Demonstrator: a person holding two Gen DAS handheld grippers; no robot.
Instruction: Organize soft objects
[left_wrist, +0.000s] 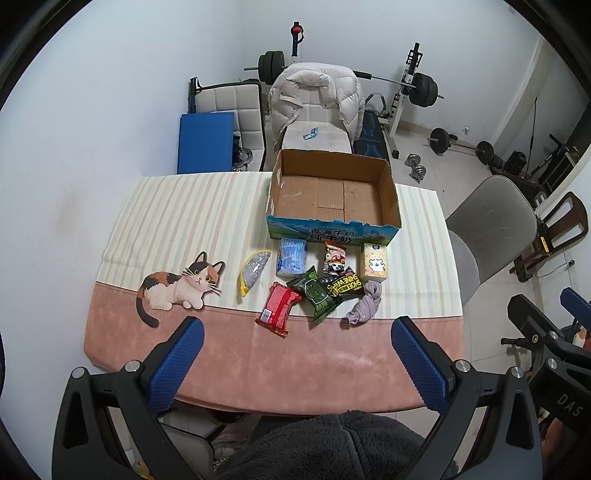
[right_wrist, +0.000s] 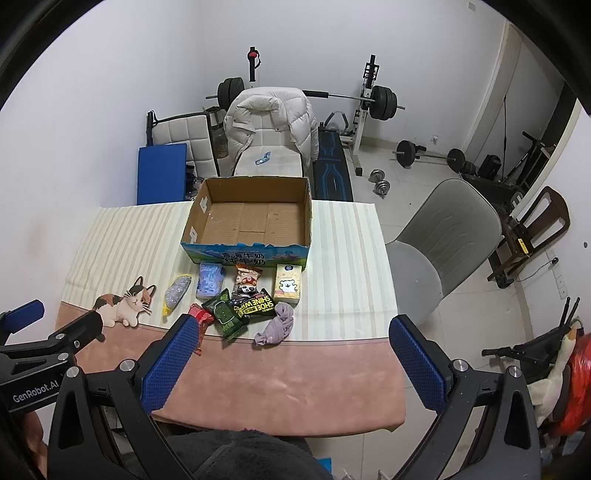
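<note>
An empty cardboard box (left_wrist: 332, 192) (right_wrist: 251, 218) stands at the table's far side. In front of it lie a blue tissue pack (left_wrist: 292, 256) (right_wrist: 210, 279), a glittery pouch (left_wrist: 254, 272) (right_wrist: 176, 291), a cartoon snack bag (left_wrist: 335, 260) (right_wrist: 247, 281), a cream bear pack (left_wrist: 375, 263) (right_wrist: 287, 283), a red packet (left_wrist: 279, 309) (right_wrist: 199, 321), a green packet (left_wrist: 318, 298) (right_wrist: 226, 316), black shoe wipes (left_wrist: 343, 285) (right_wrist: 255, 307) and a grey sock (left_wrist: 365, 304) (right_wrist: 277, 324). My left gripper (left_wrist: 297, 328) and right gripper (right_wrist: 291, 328) hover open above the near edge, holding nothing.
A striped and pink cloth with a cat picture (left_wrist: 181, 286) covers the table (left_wrist: 314, 365). A grey chair (right_wrist: 443, 236) stands to the right. A jacket-draped chair (left_wrist: 314, 99) and weight gear (right_wrist: 373, 98) lie behind. The left gripper's body (right_wrist: 48, 343) shows at the right wrist view's left edge.
</note>
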